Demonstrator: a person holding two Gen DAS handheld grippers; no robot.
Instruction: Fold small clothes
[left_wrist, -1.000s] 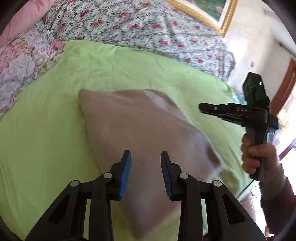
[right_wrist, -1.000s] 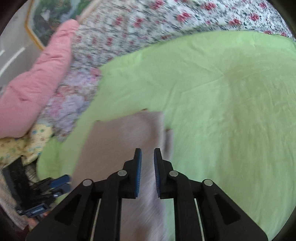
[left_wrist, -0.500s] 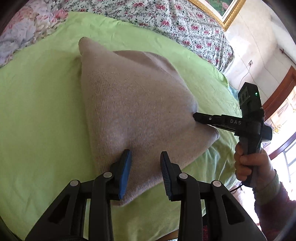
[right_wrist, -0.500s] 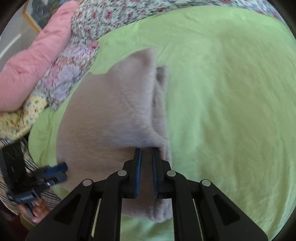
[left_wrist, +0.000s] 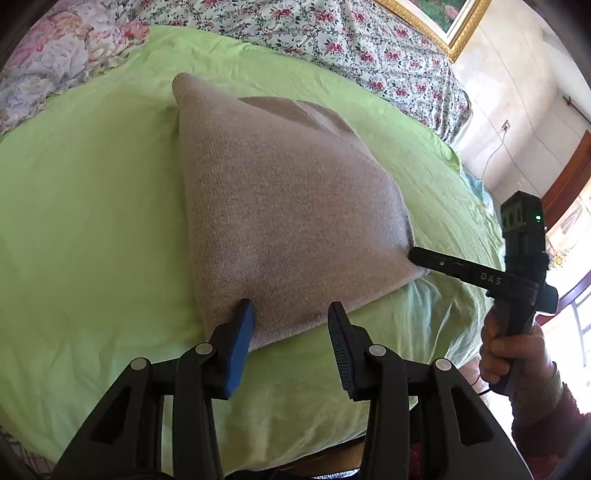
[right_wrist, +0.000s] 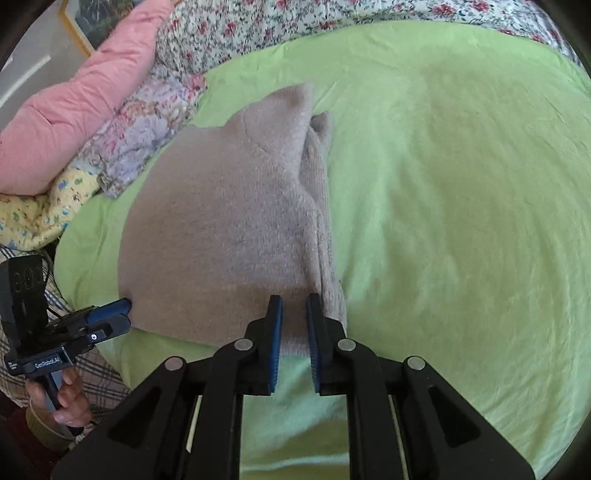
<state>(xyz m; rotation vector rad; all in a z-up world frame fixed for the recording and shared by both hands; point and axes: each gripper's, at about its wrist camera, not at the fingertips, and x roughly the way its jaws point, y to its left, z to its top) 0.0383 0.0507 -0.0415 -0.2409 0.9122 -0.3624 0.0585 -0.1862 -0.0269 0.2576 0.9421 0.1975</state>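
Note:
A folded beige knit garment (left_wrist: 280, 206) lies on the green bed sheet (left_wrist: 92, 221). It also shows in the right wrist view (right_wrist: 229, 229), with a sleeve folded along its right side. My left gripper (left_wrist: 290, 325) is open, its fingers straddling the garment's near hem. My right gripper (right_wrist: 293, 317) has a narrow gap between its fingers, with the garment's near right corner between them; it also shows in the left wrist view (left_wrist: 417, 256), touching that corner. The left gripper also shows in the right wrist view (right_wrist: 122, 314) at the garment's near left corner.
A floral quilt (left_wrist: 332, 33) lies behind the green sheet. A pink pillow (right_wrist: 74, 107) and patterned bedding (right_wrist: 37, 206) sit at the left. The bed's near edge (left_wrist: 295, 443) runs just below the grippers. A wall and wooden door frame (left_wrist: 565, 177) stand to the right.
Both grippers came down from above the garment to its near hem. The garment now lies flatter and nearer in both views. The right gripper's tip reached the right corner.

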